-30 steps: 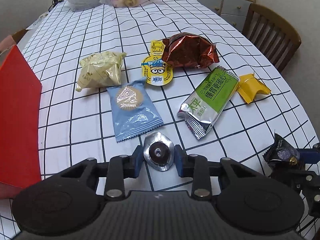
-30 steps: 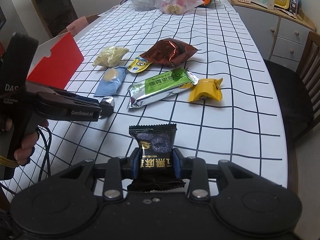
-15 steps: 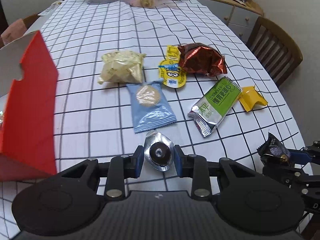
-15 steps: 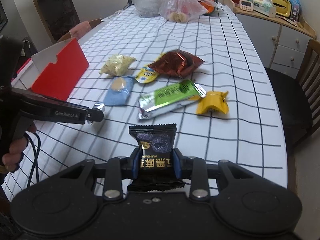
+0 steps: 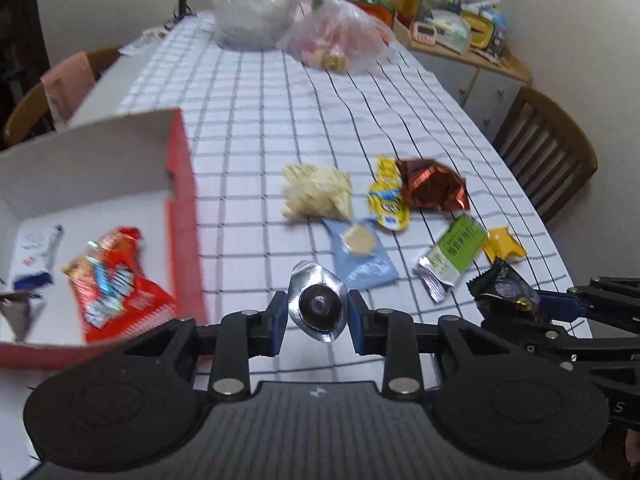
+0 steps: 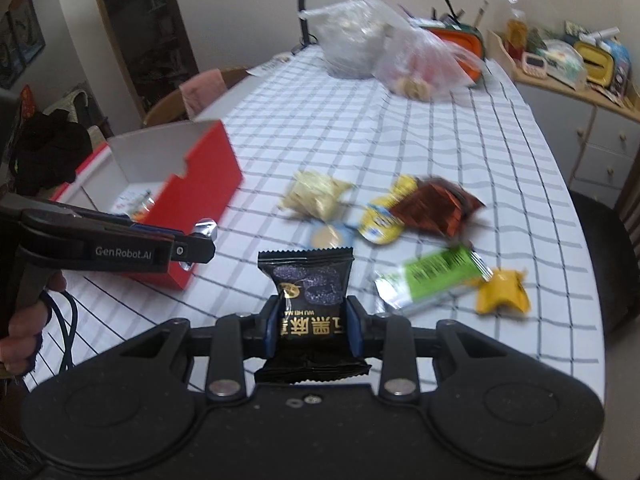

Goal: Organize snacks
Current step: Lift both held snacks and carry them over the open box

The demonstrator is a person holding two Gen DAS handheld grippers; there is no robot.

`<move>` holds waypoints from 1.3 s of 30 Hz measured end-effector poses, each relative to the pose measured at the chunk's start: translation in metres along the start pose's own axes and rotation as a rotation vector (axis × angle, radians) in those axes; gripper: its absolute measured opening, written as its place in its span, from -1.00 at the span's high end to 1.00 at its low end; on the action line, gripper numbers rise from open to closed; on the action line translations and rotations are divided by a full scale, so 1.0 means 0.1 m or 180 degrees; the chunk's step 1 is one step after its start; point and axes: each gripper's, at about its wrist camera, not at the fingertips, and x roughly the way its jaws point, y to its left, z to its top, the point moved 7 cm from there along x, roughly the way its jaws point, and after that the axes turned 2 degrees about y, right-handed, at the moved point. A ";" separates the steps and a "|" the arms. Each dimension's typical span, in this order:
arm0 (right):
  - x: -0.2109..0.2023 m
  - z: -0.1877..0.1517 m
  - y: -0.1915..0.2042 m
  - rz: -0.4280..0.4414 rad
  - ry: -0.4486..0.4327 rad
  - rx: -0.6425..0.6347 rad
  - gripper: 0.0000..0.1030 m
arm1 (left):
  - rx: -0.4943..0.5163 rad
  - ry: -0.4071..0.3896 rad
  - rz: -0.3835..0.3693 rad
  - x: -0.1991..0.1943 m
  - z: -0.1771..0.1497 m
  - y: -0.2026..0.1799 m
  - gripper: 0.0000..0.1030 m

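Checked cloth covers the desk point(image 5: 256, 128), with chairs at both sides and two plastic bags point(image 5: 296, 12) at the far end. At the left stands the red box point(image 5: 182, 216), open on top, white inside, already holding a red packet point(image 5: 116, 284) and a white-and-blue packet point(image 5: 36, 252).

Loose snacks lie in a cluster right of the box, well apart from it: a pale crinkled bag point(image 5: 316, 194), a brown foil bag point(image 5: 434, 190), a yellow sachet point(image 5: 388, 200), a light blue biscuit pack point(image 5: 362, 258), a green bar point(image 5: 454, 256) and a small yellow wedge point(image 5: 504, 244).

Left gripper point(image 5: 318, 316): jaws closed on the silver foil candy point(image 5: 318, 306), held clear of the desk, just right of the box's near corner. Right gripper point(image 6: 312, 320): jaws closed on the black sesame pack point(image 6: 306, 284), also off the desk, to the right of the left tool.

Step in hand, as judged: carry both items to the box. Procedure:
- Move the left unit over the box's right wall before lowering; clear the rim.
- Release over bare white floor, not on the red packet.
- Keep the right unit back until the left is clear, to avoid collision.

Orientation: the candy's long axis runs roughly upright between the jaws, tilted slightly, pointed ends up and down. The black pack's long axis runs along the fingers, its serrated end pointing forward.
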 end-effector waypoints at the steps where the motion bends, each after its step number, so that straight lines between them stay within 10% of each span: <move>1: 0.00 0.05 0.06 0.0012 -0.0026 -0.0015 0.38 | -0.0001 -0.0027 0.0014 -0.05 0.02 0.05 0.41; 18: 0.24 0.72 1.17 0.0200 -0.0292 -0.0387 0.38 | -0.0160 -0.0287 0.0242 -0.60 0.27 1.23 0.41; 39: 1.45 0.89 2.21 0.0190 0.0231 -0.0798 0.38 | -0.0248 0.0072 0.0638 -0.33 0.16 2.70 0.41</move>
